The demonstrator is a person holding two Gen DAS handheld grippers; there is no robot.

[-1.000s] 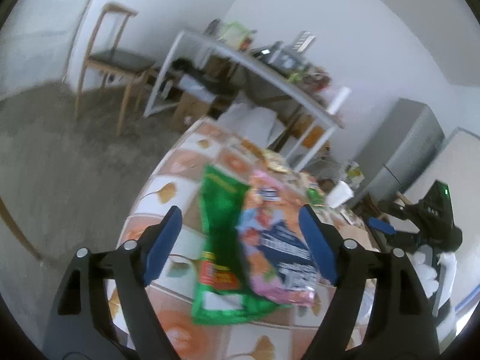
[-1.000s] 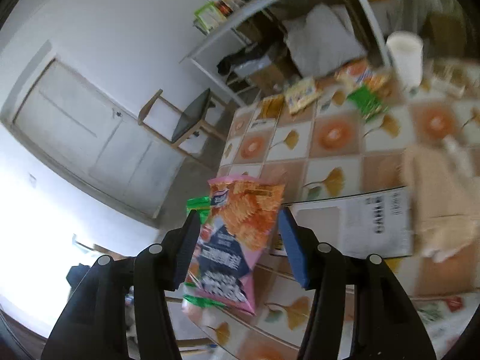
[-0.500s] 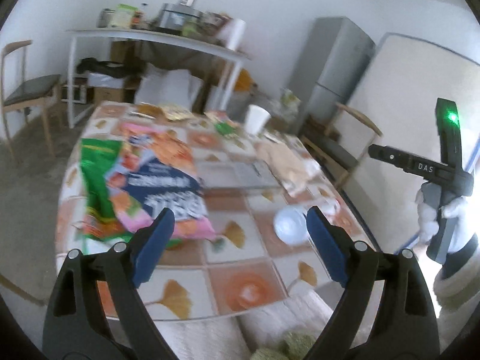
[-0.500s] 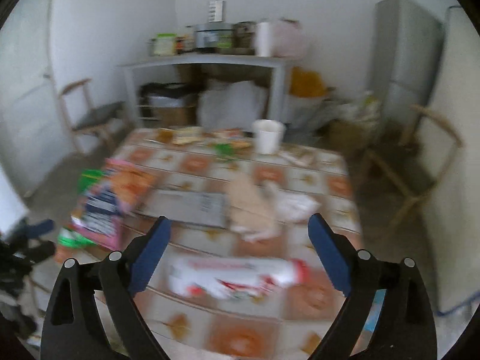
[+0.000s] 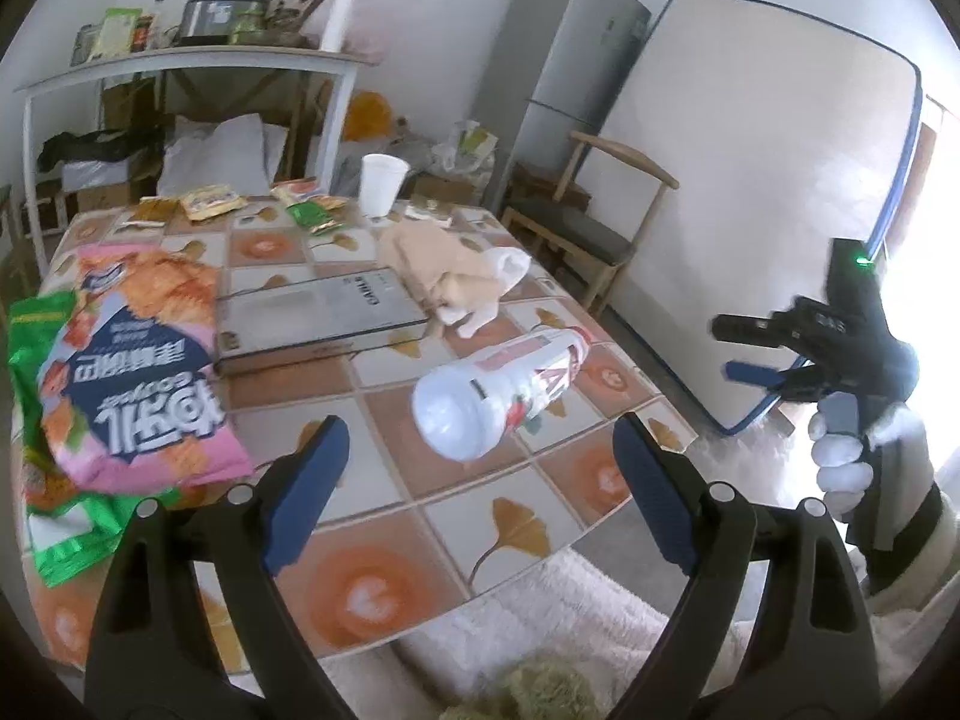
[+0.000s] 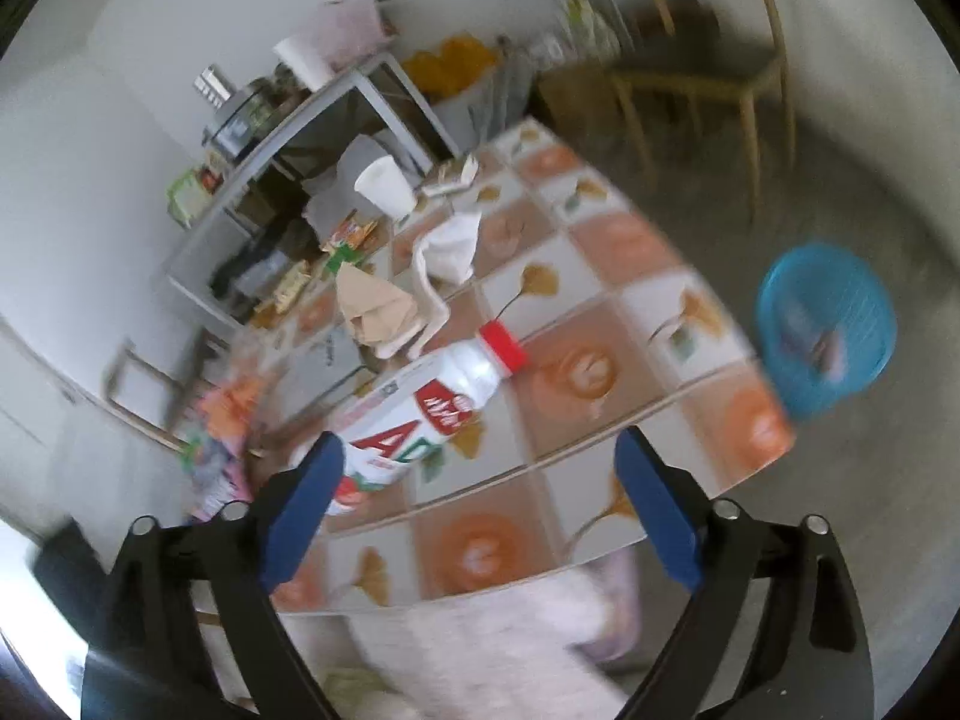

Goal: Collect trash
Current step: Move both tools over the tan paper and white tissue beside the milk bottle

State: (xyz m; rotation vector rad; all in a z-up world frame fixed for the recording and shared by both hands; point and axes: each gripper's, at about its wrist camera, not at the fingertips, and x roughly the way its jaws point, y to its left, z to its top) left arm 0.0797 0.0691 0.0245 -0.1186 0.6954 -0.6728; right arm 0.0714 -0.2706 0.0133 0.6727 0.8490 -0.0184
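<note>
Both hand-held grippers, formerly over chips, now above bottle [image 5: 504,396].

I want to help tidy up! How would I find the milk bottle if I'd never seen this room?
Look at the table with the orange-and-white tiled cloth. Near its front edge lies a white plastic bottle with a red cap and red label, beside the flat grey box. It is the only bottle, lying on its side.

Your left black hand-held gripper [image 5: 480,468] carries blue finger pads [image 5: 306,486] and silver screws at its pivots. At the frame's right edge, your white-gloved hand [image 5: 852,450] shows a dark cuff over a cream sleeve.
</note>
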